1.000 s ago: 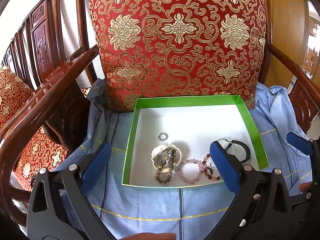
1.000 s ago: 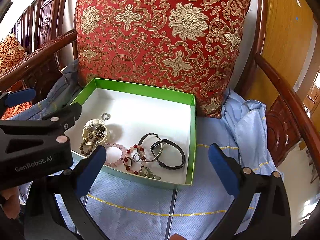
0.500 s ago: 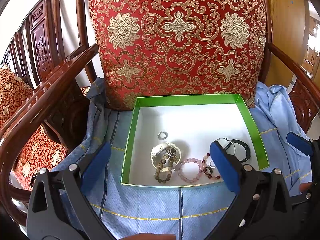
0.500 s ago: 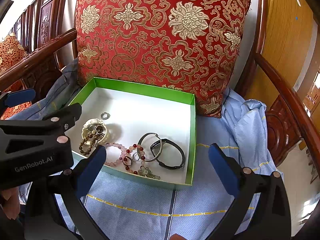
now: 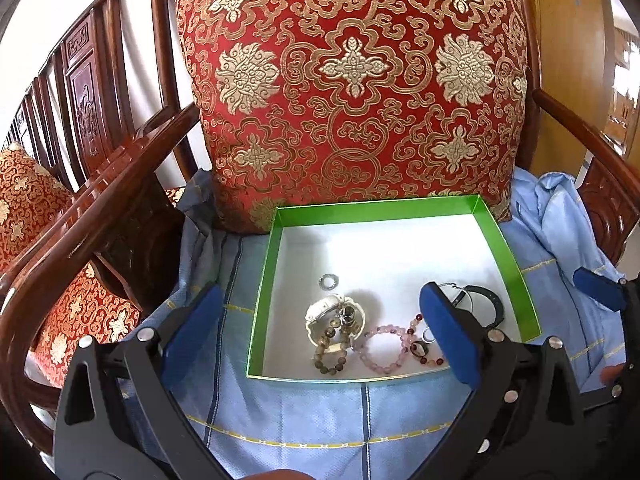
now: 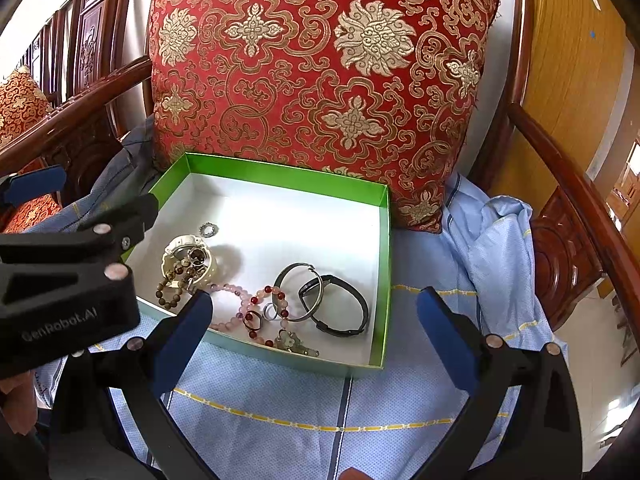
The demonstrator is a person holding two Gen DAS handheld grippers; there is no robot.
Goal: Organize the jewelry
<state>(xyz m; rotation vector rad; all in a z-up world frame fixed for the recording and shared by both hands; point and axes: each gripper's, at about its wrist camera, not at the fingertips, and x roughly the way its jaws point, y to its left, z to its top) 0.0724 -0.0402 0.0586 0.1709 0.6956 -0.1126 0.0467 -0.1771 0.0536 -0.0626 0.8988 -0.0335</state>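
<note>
We hold left gripper (image 5: 324,332) and right gripper (image 6: 316,332) spread wide, empty, above green box (image 6: 384,264) holding pink bead bracelet (image 5: 380,348).

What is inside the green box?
Green box: white watch under brown beads, pink bracelet, black band, small ring. Left gripper's finger covers some.

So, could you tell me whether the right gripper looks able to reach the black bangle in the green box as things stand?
Probably yes: the right gripper is open, the black bangle lies uncovered near the green box's right wall, though a silver hoop overlaps it.
</note>
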